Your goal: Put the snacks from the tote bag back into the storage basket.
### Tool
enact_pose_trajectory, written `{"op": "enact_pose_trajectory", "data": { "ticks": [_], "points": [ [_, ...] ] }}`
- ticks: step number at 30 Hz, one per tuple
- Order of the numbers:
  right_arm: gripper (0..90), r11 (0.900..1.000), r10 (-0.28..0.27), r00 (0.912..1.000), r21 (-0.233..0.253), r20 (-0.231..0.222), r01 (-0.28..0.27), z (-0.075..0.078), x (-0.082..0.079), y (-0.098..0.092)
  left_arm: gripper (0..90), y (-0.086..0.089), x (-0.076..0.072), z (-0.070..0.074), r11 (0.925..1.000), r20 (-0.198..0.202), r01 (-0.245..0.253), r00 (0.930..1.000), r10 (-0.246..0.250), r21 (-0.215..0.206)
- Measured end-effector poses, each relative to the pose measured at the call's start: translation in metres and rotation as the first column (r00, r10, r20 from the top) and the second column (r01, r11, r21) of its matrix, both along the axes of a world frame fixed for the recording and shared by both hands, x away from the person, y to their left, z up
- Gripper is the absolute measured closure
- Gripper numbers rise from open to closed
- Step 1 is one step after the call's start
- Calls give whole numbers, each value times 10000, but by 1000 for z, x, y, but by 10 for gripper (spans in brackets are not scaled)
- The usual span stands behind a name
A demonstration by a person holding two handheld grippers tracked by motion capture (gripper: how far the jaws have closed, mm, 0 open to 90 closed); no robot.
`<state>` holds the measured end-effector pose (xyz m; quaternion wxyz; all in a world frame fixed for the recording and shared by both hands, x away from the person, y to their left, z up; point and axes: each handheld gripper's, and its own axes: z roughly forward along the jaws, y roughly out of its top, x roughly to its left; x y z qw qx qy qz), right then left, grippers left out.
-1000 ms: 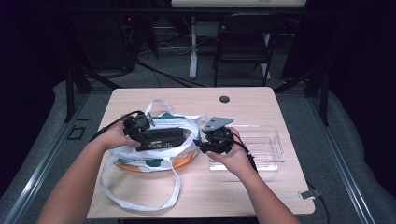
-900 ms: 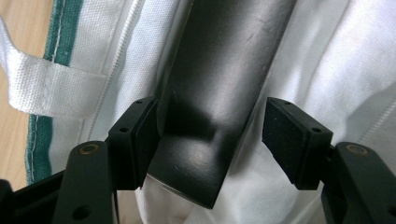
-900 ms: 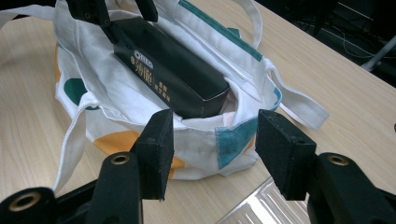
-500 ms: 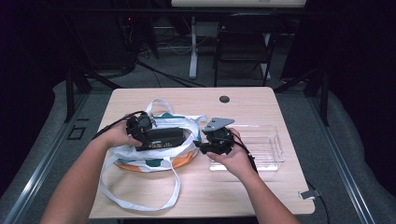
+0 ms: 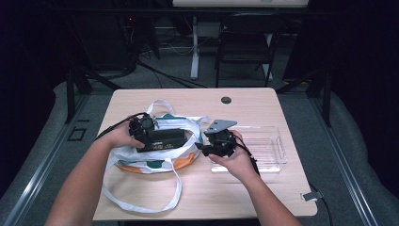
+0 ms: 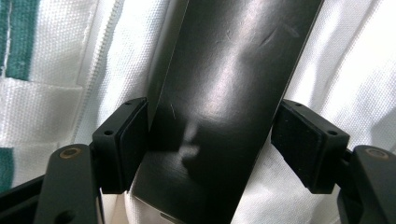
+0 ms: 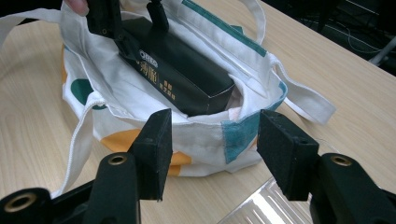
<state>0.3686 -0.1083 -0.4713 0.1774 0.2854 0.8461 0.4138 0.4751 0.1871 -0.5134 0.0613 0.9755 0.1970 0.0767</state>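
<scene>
box (image 5: 165, 139): long, glossy black, gold lettering on its side; lying lengthwise in bag's open mouth
bag (image 5: 155, 160): white cloth tote, teal and orange patches, slumped open, left half of tabletop, straps trailing to near edge

we're looking down the right gripper (image 7: 212, 149) — jaws spread wide, straddling the near rim of the white tote bag (image 7: 205, 133). inside lies a black box (image 7: 184, 77), tilted, its far end pinched by the left gripper (image 7: 126, 23) — a clear tray (image 7: 254, 207) corner sits at the bottom.
</scene>
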Motion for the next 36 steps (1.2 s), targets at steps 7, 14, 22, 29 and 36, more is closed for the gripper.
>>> {"op": "enact_pose_trajectory", "data": {
  "ticks": [7, 14, 22, 29, 36],
  "points": [
    [455, 10000, -42, 10000, 64, 36, 42, 0, -1, 0, 302, -1, -5, 1, 9995, 69, 222, 9997, -223, 220],
    [454, 10000, -61, 10000, -47, 8, 61, -1, -1, 1, 305, -3, -8, 0, 9981, 95, 333, 9994, -339, 509],
    [454, 10000, -29, 10000, -20, -3, 29, -2, -1, 2, 276, -4, -1, -7, 9994, -210, 114, 9997, -108, 312],
    [454, 10000, 22, 10000, 17, -14, -22, -2, -1, 2, 268, -5, 1, -11, 9994, -332, 113, 9994, -102, 336],
    [454, 10000, 70, 10000, 57, -6, -70, -2, -2, 3, 263, -6, 3, -13, 9986, -363, 250, 9991, -234, 458]
  ]
}}
